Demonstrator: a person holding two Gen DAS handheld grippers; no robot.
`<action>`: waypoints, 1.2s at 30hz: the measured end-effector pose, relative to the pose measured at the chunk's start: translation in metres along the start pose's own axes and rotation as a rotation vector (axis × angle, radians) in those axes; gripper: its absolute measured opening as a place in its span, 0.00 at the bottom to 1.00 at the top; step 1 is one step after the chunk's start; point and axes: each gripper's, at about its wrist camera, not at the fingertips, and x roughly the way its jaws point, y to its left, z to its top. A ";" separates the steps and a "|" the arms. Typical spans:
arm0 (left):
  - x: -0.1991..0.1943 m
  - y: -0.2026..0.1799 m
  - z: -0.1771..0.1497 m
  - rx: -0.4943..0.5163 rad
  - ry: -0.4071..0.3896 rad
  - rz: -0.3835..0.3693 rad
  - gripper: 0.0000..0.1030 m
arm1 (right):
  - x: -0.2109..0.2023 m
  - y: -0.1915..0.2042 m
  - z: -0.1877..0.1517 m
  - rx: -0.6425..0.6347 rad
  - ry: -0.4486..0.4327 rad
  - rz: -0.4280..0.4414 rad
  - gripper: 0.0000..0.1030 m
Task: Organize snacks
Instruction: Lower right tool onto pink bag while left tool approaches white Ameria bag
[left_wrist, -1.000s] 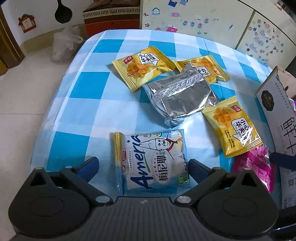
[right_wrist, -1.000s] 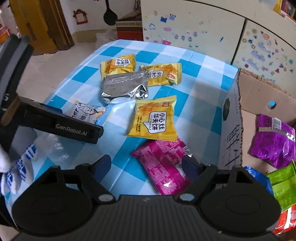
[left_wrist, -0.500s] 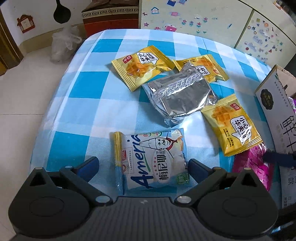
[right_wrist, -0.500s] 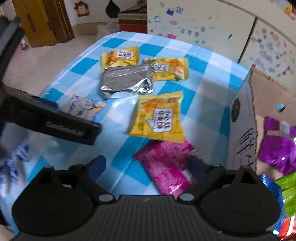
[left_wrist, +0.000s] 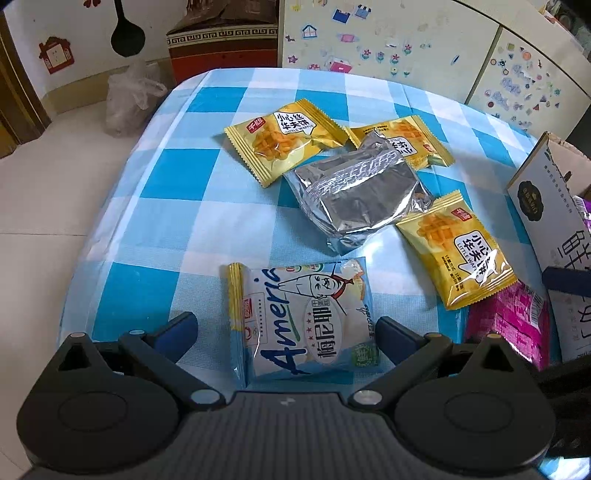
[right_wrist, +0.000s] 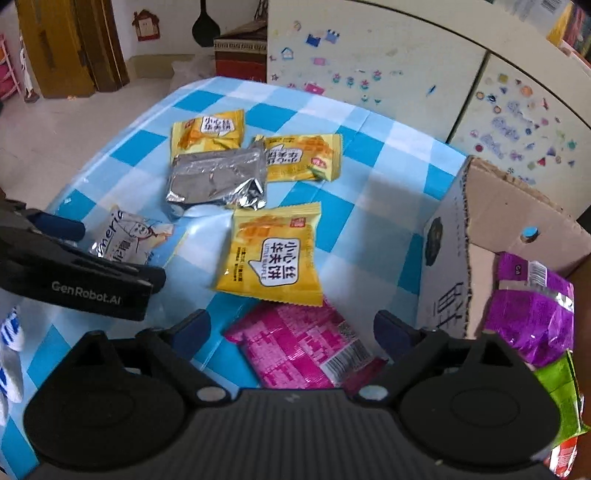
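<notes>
My left gripper (left_wrist: 286, 326) is open, its fingers either side of a pale blue "Ameria" snack packet (left_wrist: 301, 319) lying on the checked tablecloth (left_wrist: 177, 206). My right gripper (right_wrist: 291, 328) is open, its fingers either side of a pink snack packet (right_wrist: 303, 345). A silver foil packet (left_wrist: 360, 195) lies among three yellow waffle packets, the nearest (right_wrist: 271, 254) just beyond the pink one. A cardboard box (right_wrist: 454, 258) at the right holds purple (right_wrist: 532, 310) and green (right_wrist: 557, 391) packets. The left gripper also shows in the right wrist view (right_wrist: 74, 273).
The table's rounded edge drops to a tiled floor (left_wrist: 40, 192) on the left. A white cupboard with stickers (right_wrist: 369, 55) stands behind the table. A plastic bag (left_wrist: 129, 96) and a red-brown box (left_wrist: 221, 48) sit on the floor beyond.
My right gripper has moved forward and down over the pink packet, so it now lies between the fingers. My left gripper has stayed around the Ameria packet.
</notes>
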 end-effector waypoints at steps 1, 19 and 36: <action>0.000 0.000 -0.001 0.000 -0.005 0.000 1.00 | 0.003 0.004 0.000 -0.027 0.020 -0.008 0.96; 0.002 0.001 0.006 0.033 0.062 -0.020 1.00 | 0.000 0.001 0.000 -0.068 0.058 0.052 0.94; 0.002 0.003 0.008 0.096 0.075 -0.047 1.00 | -0.004 0.018 -0.006 -0.109 0.127 0.100 0.57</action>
